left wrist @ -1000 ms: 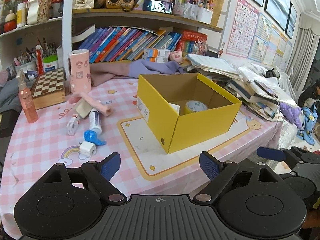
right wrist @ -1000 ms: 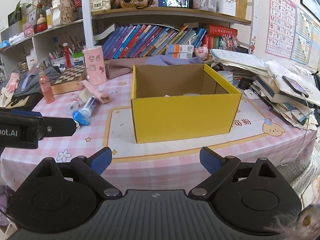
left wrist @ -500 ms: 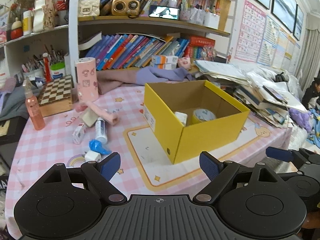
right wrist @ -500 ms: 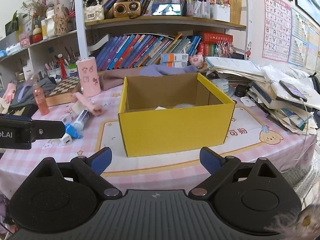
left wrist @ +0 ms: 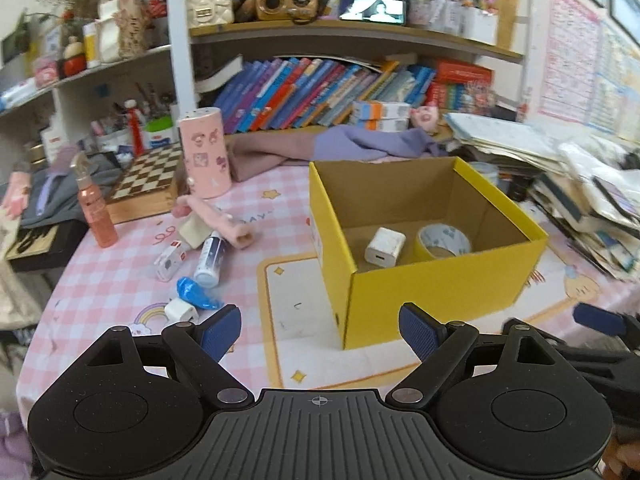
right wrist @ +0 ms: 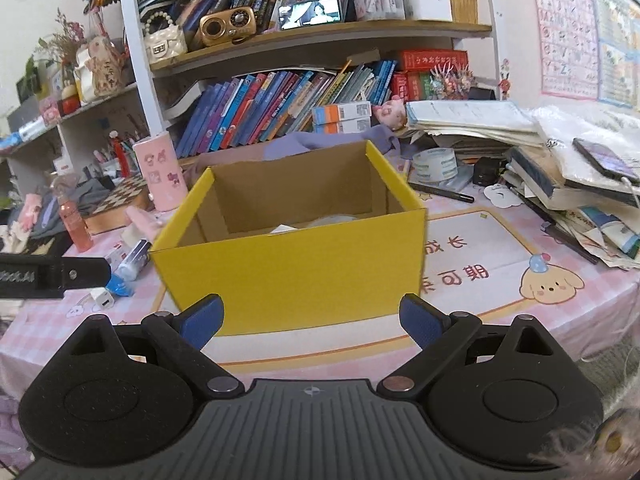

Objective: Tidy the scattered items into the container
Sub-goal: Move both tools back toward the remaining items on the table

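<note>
A yellow cardboard box (left wrist: 440, 280) stands open on the pink checked counter (left wrist: 104, 280), its plain brown inside showing. On its floor lie a white charger plug (left wrist: 385, 247) and, just beside it, a roll of tape (left wrist: 443, 241) lying flat.

Left of the box the loose things lie close together: a white tube (left wrist: 211, 258) pointing its cap toward the near edge, a small white packet with red print (left wrist: 171, 263) beside it, a crumpled blue wrapper (left wrist: 197, 293) at the tube's near end, and a second white charger plug (left wrist: 181, 311) touching the wrapper. Behind the tube a pink soft toy (left wrist: 216, 220) lies across a cream block (left wrist: 195, 231).
</note>
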`<state>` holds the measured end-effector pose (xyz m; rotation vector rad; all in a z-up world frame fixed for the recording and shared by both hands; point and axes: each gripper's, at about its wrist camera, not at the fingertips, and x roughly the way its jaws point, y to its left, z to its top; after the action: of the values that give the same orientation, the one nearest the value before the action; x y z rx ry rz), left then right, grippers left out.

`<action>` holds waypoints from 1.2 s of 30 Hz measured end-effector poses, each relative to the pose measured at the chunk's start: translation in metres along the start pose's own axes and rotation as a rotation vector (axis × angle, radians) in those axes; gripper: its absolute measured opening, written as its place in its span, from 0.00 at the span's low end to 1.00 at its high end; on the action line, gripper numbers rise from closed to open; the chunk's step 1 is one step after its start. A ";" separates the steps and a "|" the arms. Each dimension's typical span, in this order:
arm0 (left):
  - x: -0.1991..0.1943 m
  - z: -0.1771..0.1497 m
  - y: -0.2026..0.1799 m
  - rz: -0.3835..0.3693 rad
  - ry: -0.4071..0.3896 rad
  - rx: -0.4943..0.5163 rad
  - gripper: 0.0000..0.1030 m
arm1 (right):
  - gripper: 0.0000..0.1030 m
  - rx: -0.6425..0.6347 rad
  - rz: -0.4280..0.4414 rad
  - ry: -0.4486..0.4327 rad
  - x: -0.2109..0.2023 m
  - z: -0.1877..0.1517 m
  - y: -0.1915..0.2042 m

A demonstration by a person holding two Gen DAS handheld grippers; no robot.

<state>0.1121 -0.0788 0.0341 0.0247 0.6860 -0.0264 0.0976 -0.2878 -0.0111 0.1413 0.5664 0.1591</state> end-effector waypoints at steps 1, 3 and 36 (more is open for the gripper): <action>0.002 0.001 -0.008 0.031 0.009 -0.026 0.86 | 0.92 0.000 0.019 0.010 0.001 0.002 -0.011; 0.003 0.004 -0.024 0.074 0.033 -0.069 0.86 | 0.92 -0.004 0.056 0.039 0.002 0.004 -0.033; -0.003 -0.008 -0.076 0.187 0.057 -0.022 0.86 | 0.92 0.054 0.178 0.097 0.008 0.002 -0.080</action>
<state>0.1020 -0.1540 0.0288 0.0690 0.7389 0.1620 0.1143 -0.3648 -0.0280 0.2373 0.6551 0.3249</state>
